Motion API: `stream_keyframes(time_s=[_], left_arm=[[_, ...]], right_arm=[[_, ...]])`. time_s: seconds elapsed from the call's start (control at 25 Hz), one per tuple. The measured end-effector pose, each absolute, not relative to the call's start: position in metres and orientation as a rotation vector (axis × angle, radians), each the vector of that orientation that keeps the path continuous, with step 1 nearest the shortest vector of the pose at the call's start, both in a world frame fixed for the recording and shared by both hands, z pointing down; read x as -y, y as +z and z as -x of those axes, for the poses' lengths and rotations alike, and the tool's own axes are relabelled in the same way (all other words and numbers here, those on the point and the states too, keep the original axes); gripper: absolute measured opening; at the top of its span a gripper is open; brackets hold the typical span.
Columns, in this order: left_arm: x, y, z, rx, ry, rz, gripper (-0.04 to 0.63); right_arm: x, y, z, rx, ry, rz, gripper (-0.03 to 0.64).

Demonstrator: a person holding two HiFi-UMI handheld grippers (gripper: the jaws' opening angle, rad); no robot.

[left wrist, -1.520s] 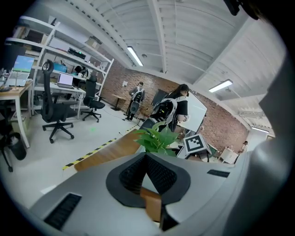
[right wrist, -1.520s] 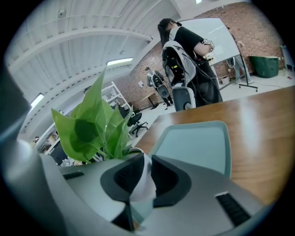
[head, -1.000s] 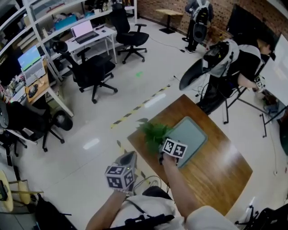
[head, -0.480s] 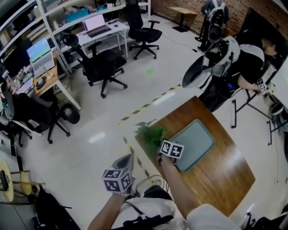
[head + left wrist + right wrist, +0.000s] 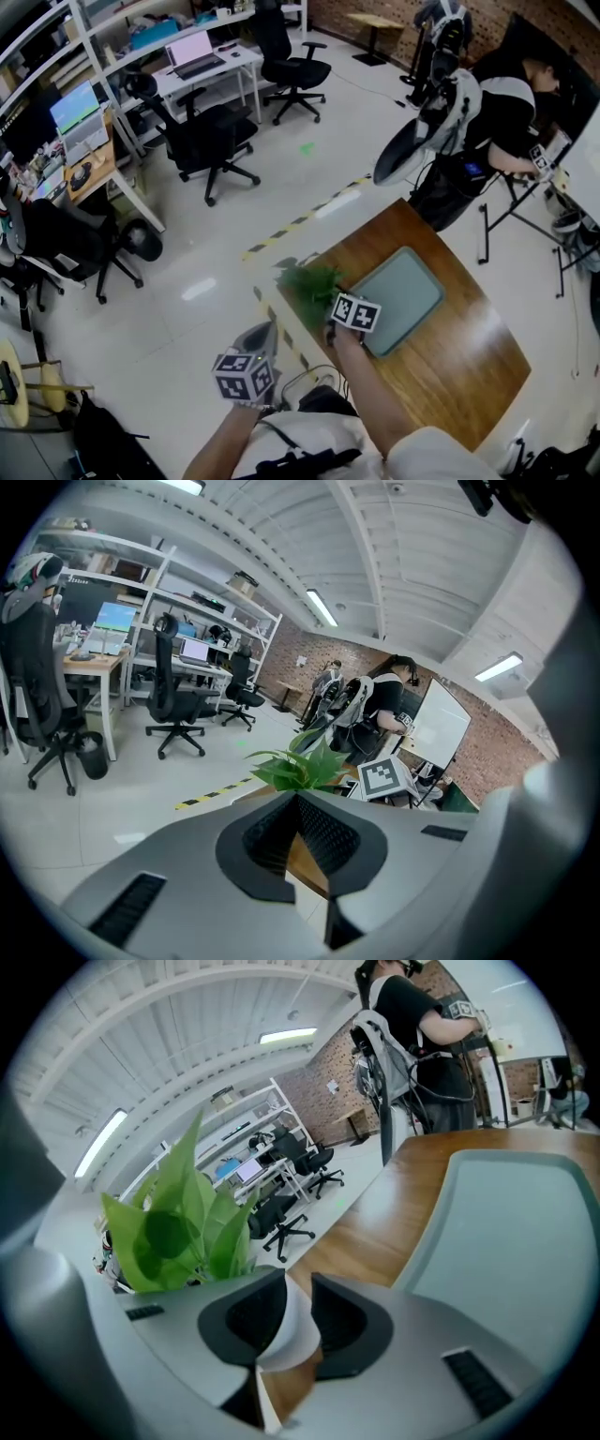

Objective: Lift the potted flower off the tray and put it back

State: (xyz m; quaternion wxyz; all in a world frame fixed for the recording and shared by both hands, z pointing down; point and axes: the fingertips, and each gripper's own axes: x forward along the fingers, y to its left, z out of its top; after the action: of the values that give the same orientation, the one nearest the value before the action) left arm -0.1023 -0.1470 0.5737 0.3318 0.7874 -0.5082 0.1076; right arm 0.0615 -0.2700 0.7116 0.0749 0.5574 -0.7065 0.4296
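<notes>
The potted flower [image 5: 305, 286] stood off the tray [image 5: 403, 291], at the near left corner of the wooden table [image 5: 450, 366], its green leaves spreading just beside the tray's left edge. The right gripper [image 5: 330, 328] was at the plant from the near side. In the right gripper view its jaws [image 5: 292, 1312] had just been opening and stood parted, with the pot's white wall between them and the leaves [image 5: 173, 1222] rising on the left. Whether either pad touched the pot could not be told, but the grip looked slack. The left gripper [image 5: 266, 332] hung well apart from the pot, out past the table's edge above the floor [image 5: 216, 253]. In its own view the jaws [image 5: 298, 803] met at the tips with nothing between them, and the plant [image 5: 300, 766] showed beyond them. The grey-green tray lay bare along the middle of the table. Around the table ran a pale, glossy floor with a strip of yellow-and-black tape [image 5: 300, 217]. Black office chairs [image 5: 202, 141] stood by white desks, one carrying an open laptop [image 5: 192, 47]. A person [image 5: 506, 103] in dark clothes was bent over at the far right, near a brick wall.
</notes>
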Motion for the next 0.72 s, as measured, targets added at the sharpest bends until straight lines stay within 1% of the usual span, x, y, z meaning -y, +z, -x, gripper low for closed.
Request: stream_keyframes(time_s=[0.08, 0.36, 0.72], left_arm=[[0.147, 0.573, 0.100, 1.324, 0.286, -2.068, -0.005], [0.146, 0.573, 0.096, 1.259, 0.247, -2.115, -0.005], [0.140, 0.555, 0.049, 1.121, 0.261, -2.295, -0.003]], right_arm=[[0.268, 0.705, -0.071, 2.134, 1.298, -1.712, 0.124], [0.240, 0.667, -0.105, 2.164, 1.286, -1.857, 0.124], [0.174, 0.615, -0.138, 2.225, 1.298, -1.991, 0.124]])
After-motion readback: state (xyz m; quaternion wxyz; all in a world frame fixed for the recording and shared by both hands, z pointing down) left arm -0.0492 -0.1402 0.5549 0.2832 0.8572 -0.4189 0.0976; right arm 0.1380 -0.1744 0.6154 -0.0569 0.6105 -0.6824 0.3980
